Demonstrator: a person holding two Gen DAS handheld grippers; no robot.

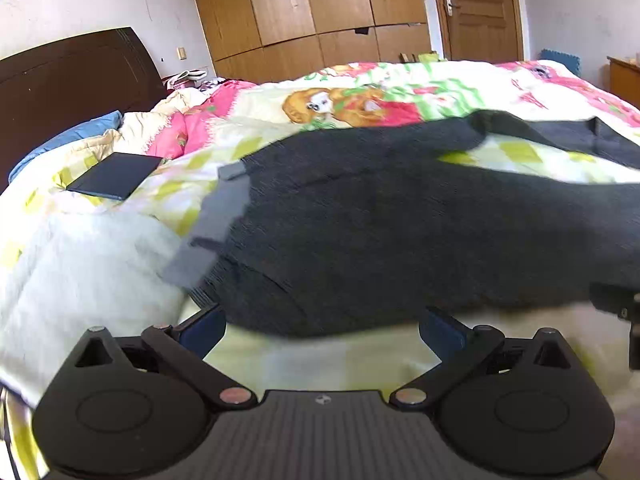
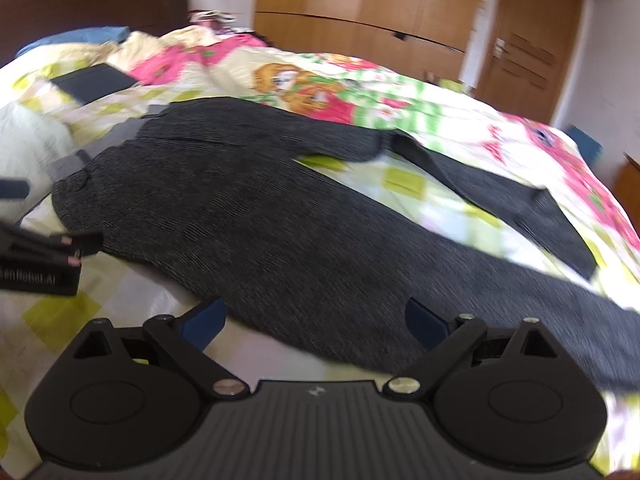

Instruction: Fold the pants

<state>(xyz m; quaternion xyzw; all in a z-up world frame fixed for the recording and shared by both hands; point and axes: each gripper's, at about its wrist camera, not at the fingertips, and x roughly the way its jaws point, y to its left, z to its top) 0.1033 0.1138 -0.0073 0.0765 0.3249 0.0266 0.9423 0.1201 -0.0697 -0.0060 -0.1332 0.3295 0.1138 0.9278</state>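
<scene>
Dark grey knit pants [image 1: 380, 232] [image 2: 280, 220] lie spread on the flowered quilt [image 1: 400, 92], with the lighter grey waistband [image 1: 216, 216] [image 2: 120, 136] to the left. The near leg runs off to the right. The far leg [image 2: 500, 188] bends back across the quilt. My left gripper [image 1: 322, 330] is open just over the pants' near edge by the waist, with no cloth pinched. My right gripper [image 2: 316, 322] is open over the near leg's edge, its blue fingertips [image 2: 208, 320] apart from the cloth. The left gripper's black body [image 2: 36, 276] shows at the left edge of the right wrist view.
A flat dark notebook-like slab [image 1: 116, 178] [image 2: 94, 82] lies on the quilt left of the waistband. A white cushion [image 1: 80, 264] sits nearer. Blue pillow [image 1: 72, 136] and dark headboard [image 1: 72, 76] are far left. Wooden wardrobe [image 1: 320, 8] and door [image 1: 480, 8] stand behind.
</scene>
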